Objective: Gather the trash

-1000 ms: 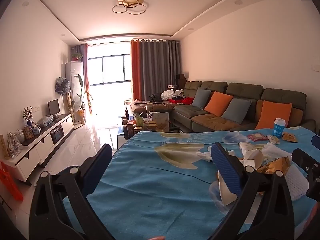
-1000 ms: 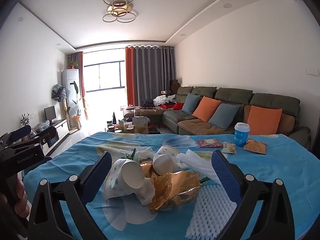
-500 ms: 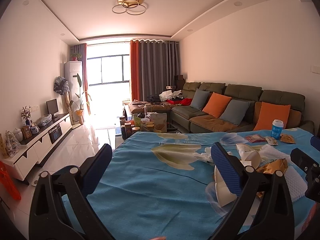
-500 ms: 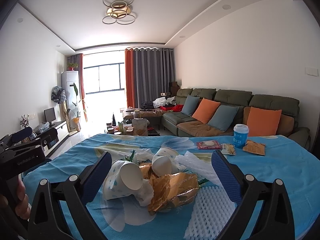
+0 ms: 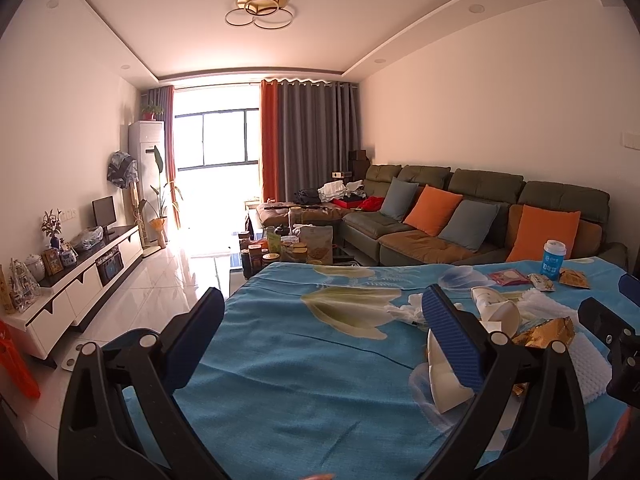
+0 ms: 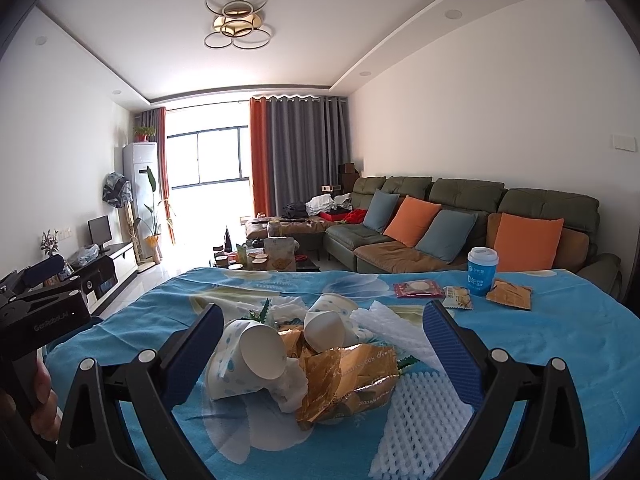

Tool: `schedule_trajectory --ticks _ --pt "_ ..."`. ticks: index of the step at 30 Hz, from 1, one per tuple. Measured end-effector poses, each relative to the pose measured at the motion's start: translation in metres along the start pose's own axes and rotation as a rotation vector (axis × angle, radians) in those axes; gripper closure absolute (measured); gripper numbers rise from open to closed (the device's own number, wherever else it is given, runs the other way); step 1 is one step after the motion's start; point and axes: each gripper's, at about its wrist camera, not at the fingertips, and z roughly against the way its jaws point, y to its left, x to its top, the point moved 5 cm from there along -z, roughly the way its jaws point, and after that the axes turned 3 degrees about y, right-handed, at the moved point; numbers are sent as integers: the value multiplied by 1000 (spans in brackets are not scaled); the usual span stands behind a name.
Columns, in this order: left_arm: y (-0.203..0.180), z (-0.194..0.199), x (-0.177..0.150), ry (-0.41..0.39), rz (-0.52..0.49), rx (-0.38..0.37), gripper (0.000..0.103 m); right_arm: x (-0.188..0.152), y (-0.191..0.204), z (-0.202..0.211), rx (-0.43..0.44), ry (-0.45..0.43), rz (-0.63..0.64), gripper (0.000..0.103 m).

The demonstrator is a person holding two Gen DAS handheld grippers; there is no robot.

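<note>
A heap of trash lies on the blue flowered tablecloth (image 6: pixel 560 344): a dotted paper cup (image 6: pixel 244 360) on its side, a second paper cup (image 6: pixel 326 322), a gold foil wrapper (image 6: pixel 348 376), crumpled tissue and white foam netting (image 6: pixel 424 412). My right gripper (image 6: pixel 324 344) is open just above and in front of the heap, its blue pads either side of it. My left gripper (image 5: pixel 320 332) is open over bare cloth (image 5: pixel 304 360), left of the heap; the paper cup (image 5: pixel 444 380) and gold wrapper (image 5: pixel 548 330) show by its right finger.
Farther back on the table stand a blue lidded cup (image 6: pixel 482 272) and three flat snack packets (image 6: pixel 508 294). A green sofa with orange and grey cushions (image 6: pixel 460 228) is behind, a cluttered coffee table (image 5: pixel 292 248) ahead, a TV cabinet (image 5: pixel 80 280) at the left.
Both views have lifted and drawn back slightly, so the table sits lower in frame. The trash heap has not moved, and both grippers stay open.
</note>
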Motion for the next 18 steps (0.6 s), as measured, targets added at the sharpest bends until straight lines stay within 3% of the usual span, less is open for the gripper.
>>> schedule_trajectory --ticks 18 --pt "-1 1 0 3 2 -1 6 -2 -1 -1 -2 -3 -5 7"
